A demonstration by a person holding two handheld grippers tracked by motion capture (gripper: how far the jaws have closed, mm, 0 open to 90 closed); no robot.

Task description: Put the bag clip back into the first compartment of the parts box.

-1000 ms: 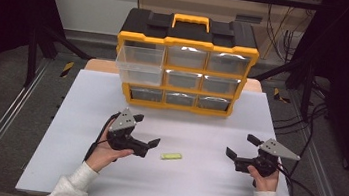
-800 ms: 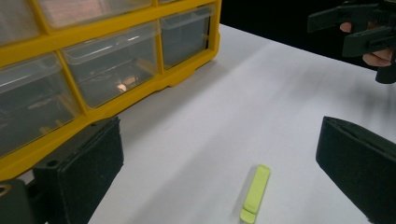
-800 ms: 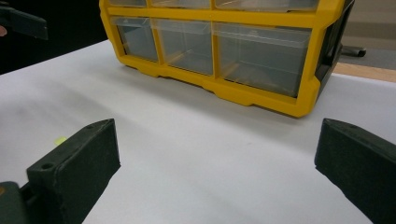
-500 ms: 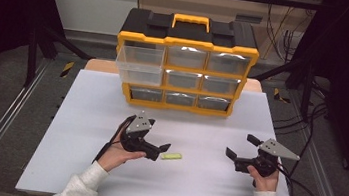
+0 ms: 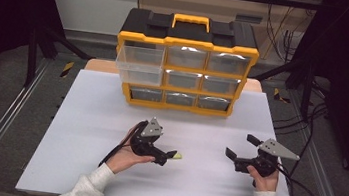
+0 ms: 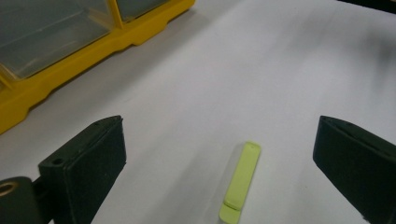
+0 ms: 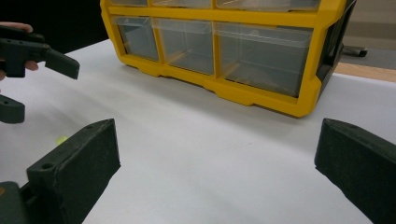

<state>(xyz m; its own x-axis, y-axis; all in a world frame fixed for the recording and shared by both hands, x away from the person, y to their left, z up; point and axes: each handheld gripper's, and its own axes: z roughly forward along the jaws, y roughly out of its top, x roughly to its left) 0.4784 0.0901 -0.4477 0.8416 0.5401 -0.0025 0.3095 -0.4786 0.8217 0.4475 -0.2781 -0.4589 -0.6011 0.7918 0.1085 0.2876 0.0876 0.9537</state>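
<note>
A big white table [image 5: 89,118] holds a yellow and black box of drawers [image 5: 186,61] at its far side — the top left drawer [image 5: 140,63] sticks out. The right gripper [image 5: 239,153] sits near the right edge, its jaws wide with nothing in them. The left gripper [image 5: 169,157] is near the middle, jaws wide too — one on each side of a small green stick [image 6: 241,181] lying flat on the table, not touching it.
</note>
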